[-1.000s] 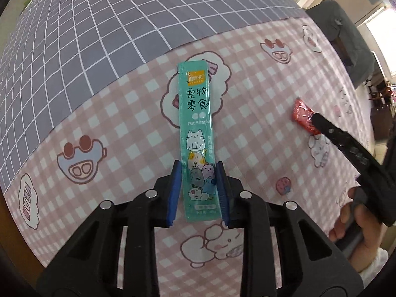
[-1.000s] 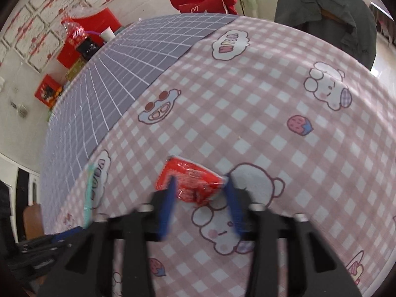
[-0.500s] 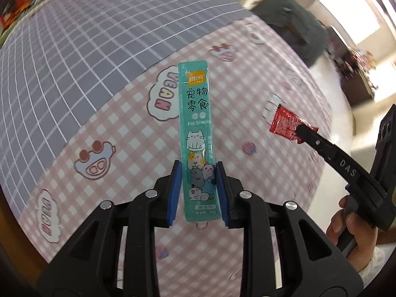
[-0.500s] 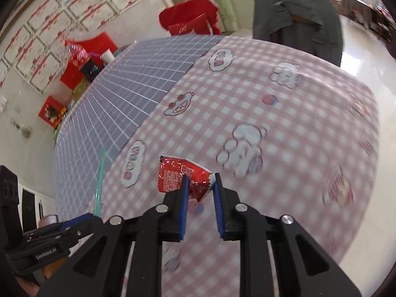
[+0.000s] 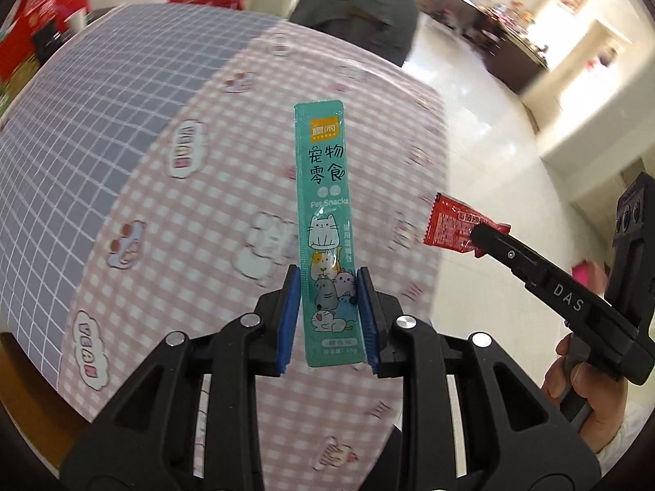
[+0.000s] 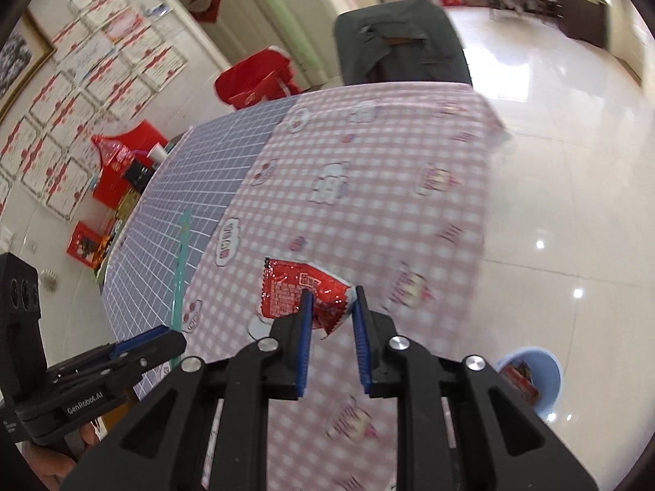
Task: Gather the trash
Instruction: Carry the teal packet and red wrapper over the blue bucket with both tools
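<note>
Worktop: worktop under a pink check cloth joined to a grey grid cloth; it serves as landmark for every place below.
Left claw: left claw is clamped on the lower part of a teal sachet, pads pressing its two long edges.
Sachet place: held upright above the pink half of the worktop, clear of the cloth, its printed face toward the camera.
Why so held: a low grip by the edges likely keeps the long flat sachet stiff and straight for carrying.
Right claw: right claw pinches a red wrapper by its crumpled right end, jaws nearly closed.
Wrapper place: above the near edge of the worktop, lifted off the cloth; most of it sticks out to the left of the jaws.
Why so held: a corner pinch seems enough for so light a scrap.
Bin: pale blue bin stands on the floor beside the worktop, low right in the right wrist view; probably the goal for both pieces.
Hidden: bin is half cut off behind the claw arm, and its red contents cannot be made out.
Blurred: cloth patterns smear, so the small prints are unreadable.
Cut off: a hand on the right tool shows only in part.
Unclear: clutter at the far end of the worktop is too small to name.
</note>
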Tool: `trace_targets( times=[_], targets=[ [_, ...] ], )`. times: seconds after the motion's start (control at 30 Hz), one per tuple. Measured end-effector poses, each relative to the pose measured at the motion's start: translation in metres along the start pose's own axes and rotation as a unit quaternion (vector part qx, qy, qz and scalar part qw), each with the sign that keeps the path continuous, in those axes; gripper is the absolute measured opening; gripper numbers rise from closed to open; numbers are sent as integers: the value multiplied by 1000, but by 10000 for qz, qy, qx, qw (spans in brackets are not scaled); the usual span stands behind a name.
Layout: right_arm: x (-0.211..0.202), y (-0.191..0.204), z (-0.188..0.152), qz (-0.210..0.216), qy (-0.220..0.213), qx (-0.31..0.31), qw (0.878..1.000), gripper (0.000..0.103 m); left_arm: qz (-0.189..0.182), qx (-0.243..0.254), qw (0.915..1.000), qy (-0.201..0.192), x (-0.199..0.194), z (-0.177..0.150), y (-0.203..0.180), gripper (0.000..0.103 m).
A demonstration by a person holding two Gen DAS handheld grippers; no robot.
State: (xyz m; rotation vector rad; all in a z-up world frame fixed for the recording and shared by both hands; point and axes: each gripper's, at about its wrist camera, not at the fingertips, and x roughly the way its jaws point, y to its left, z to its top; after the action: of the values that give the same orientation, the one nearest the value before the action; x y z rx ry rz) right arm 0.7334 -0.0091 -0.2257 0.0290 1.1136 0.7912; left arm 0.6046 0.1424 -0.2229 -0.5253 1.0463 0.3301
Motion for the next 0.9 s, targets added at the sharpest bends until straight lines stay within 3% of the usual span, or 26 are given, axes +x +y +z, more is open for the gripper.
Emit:
trace_targets(
  times=[0.37, 0.67, 0.9],
  targets=[
    [-94, -118, -42, -331, -251, 671, 9969, 19, -330, 855, 9957, 154, 18, -27, -136, 27],
    [-162, -225, -80, -769, -431, 1209, 9887, 19, -818, 1445, 9823, 868, 61, -68, -253, 27],
    [-184, -282, -106, -930, -415, 1636, 9813, 19, -911, 1763, 9682, 1525, 100, -90, -305, 27]
  ],
)
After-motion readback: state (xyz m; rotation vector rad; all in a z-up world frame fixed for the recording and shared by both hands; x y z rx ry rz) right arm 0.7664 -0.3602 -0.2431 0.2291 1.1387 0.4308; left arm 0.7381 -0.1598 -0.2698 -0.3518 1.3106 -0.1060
